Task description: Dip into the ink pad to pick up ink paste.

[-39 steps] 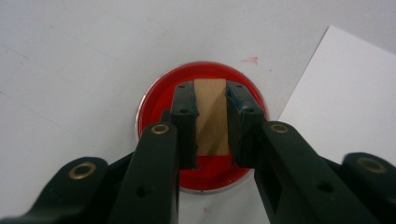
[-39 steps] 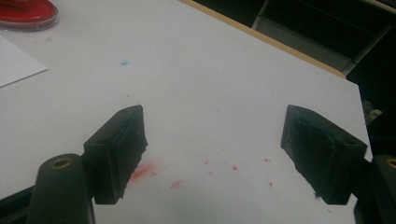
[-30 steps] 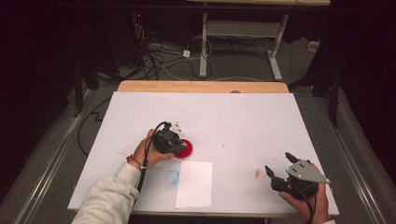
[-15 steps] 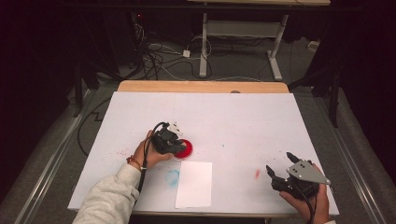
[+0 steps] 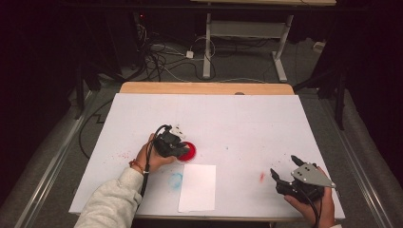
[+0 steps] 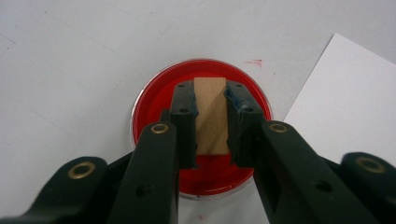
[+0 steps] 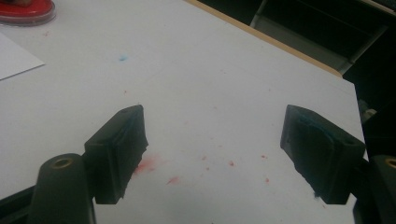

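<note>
Left gripper view is showing the left claw [image 6: 210, 116] clamping a small wooden block [image 6: 211, 114] between its two black jaws, the pads pressing on both sides of it. The block is standing over a round red ink pad [image 6: 201, 128] that is sitting on the white counter [image 6: 70, 60], and whether the block is touching the red surface I cannot tell. A white sheet of paper [image 6: 345, 98] is lying just beside the pad. In the high view, the right claw [image 5: 285, 172] is resting near the counter's front right corner, well apart from the pad, its jaws standing wide apart with nothing between them. Farther off, red specks are marking the counter.
</note>
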Tool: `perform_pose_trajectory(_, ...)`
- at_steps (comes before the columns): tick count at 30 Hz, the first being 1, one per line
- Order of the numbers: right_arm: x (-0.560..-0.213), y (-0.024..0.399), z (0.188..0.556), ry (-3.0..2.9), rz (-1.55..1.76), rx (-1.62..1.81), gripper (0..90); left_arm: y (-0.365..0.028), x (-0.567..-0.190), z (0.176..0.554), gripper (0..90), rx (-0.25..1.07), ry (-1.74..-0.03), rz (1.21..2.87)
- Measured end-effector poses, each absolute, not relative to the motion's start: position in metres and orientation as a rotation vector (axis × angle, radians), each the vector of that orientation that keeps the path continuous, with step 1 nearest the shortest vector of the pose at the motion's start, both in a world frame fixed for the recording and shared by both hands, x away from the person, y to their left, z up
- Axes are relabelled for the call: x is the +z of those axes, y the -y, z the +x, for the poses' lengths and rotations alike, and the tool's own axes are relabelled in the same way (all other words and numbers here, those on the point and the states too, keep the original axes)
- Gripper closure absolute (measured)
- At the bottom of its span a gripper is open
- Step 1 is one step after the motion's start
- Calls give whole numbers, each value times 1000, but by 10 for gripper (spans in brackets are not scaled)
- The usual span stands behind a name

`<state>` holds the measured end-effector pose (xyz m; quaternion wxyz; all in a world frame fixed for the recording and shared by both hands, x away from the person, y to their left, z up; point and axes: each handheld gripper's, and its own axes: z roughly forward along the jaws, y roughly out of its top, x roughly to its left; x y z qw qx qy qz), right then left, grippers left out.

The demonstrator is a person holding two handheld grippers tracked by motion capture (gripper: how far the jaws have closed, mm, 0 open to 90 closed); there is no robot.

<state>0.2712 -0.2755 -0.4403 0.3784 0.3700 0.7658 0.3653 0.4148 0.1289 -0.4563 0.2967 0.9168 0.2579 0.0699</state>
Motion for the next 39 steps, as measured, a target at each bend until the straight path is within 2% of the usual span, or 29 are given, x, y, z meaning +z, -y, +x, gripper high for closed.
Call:
perform_pose_trajectory(6, -439, 277, 271, -1939, 959, 962, 221, -130, -448, 410, 737, 245, -669, 2437)
perform_pose_trajectory(21, -439, 277, 271, -1944, 954, 958, 219, -159, -384, 378, 736, 390, -610, 2302)
perform_pose_trajectory(39, -438, 277, 271, -1946, 955, 948, 221, -152, -366, 362, 736, 433, -530, 2322)
